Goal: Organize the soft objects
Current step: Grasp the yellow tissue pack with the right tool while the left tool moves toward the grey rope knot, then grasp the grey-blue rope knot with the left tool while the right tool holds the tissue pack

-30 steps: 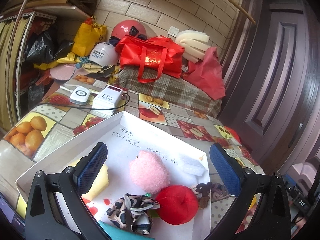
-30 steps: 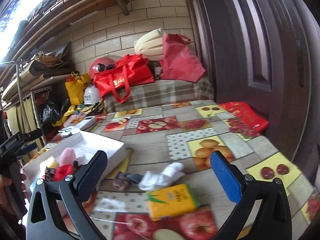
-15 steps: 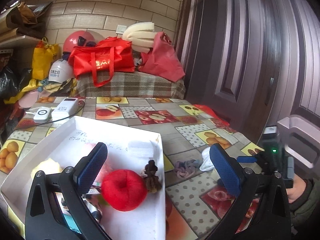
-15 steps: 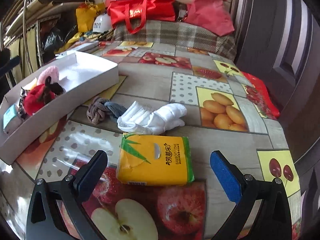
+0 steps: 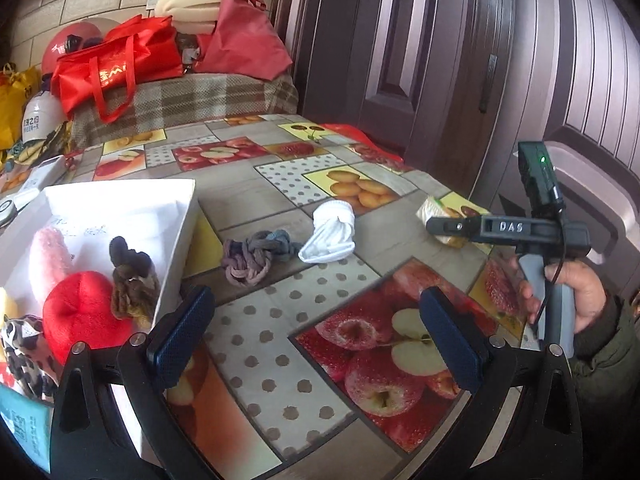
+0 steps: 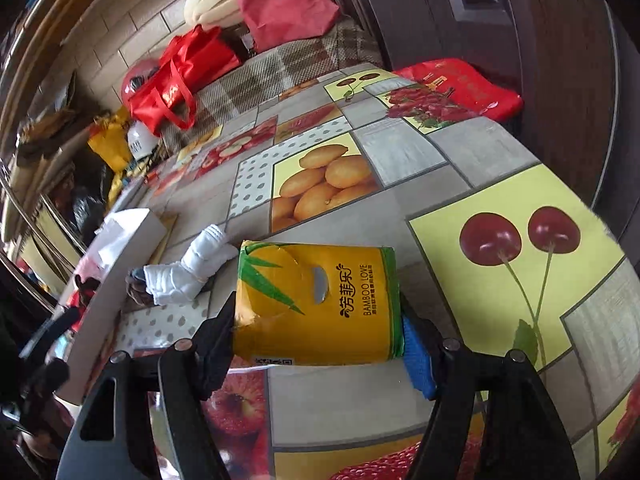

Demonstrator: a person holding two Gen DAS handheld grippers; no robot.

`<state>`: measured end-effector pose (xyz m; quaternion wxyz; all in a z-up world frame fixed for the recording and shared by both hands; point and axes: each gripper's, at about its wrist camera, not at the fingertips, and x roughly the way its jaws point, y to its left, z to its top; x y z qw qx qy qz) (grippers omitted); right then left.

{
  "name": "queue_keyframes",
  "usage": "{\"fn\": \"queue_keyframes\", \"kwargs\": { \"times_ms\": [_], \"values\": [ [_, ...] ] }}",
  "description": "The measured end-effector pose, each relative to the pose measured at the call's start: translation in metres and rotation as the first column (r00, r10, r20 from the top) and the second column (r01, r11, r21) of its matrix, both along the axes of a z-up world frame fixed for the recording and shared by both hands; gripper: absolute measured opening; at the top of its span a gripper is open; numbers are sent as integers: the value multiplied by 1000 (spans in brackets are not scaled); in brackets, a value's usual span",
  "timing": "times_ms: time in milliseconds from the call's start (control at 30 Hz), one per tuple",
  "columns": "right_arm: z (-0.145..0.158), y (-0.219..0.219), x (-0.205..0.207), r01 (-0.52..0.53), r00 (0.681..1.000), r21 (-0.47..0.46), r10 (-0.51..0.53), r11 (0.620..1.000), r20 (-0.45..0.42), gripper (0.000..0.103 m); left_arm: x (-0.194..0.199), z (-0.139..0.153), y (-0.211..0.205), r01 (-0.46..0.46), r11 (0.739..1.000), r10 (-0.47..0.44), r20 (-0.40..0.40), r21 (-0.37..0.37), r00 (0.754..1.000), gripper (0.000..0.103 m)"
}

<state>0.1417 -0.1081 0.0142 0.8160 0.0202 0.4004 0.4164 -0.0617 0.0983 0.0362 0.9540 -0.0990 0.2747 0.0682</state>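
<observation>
Closing around the yellow tissue pack [image 6: 316, 304], the right gripper [image 6: 320, 344] has the pack squarely between its jaws, both pads level with the pack's short ends; whether they already press on it I cannot tell, though the wrapper's near left corner looks creased. The pack lies flat on the bench [image 6: 460, 152], directly ahead of this gripper. I judge it light and squashy: a thin glossy film over compressible tissue, so it will give under the pads and the film may slip. Taking it across the short ends, low and near the middle, seems the safest hold; pinching only a corner would likely crumple the film and let it swing.

The left gripper [image 5: 316, 340] stands wide with nothing between its jaws, above bare bench. Ahead of it and a little left lie a knotted grey-purple cloth [image 5: 252, 258] and, just beside that, a rolled white sock [image 5: 332, 232]. The white tray [image 5: 176, 240] sits at its left, holding a red plush apple [image 5: 80, 320], a pink fluffy ball [image 5: 50, 256] and a brown hair tie [image 5: 130, 280].

A second earlier the right gripper was fully spread and well back from the pack; it has since dropped onto it. The left view then looked down into the tray; it has since swung right toward the loose items.
</observation>
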Motion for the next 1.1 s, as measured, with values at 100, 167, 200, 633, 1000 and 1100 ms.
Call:
{"fn": "queue_keyframes", "kwargs": {
  "times_ms": [100,167,200,633,1000,1100],
  "values": [
    [1,-7,2,5,1000,46,-4,999,-30,72,4,1,-2,-5,1000,5,4,-6,1000,103],
    [0,-12,0,6,999,65,-3,998,-47,72,13,1,-2,-24,1000,24,-19,14,1000,103],
    [1,-12,1,6,999,72,-2,997,-54,72,18,1,-2,-38,999,38,-29,29,999,103],
    [-3,-1,20,-36,991,139,53,990,-120,73,103,-16,27,-49,999,47,-167,-7,985,103],
    [-2,-1,19,-41,990,147,60,988,-124,74,70,-7,-23,114,993,-109,-140,26,984,102],
    [-2,0,19,-42,990,148,60,988,-124,74,81,-15,-17,29,995,-9,-196,100,980,103]
  ]
}}
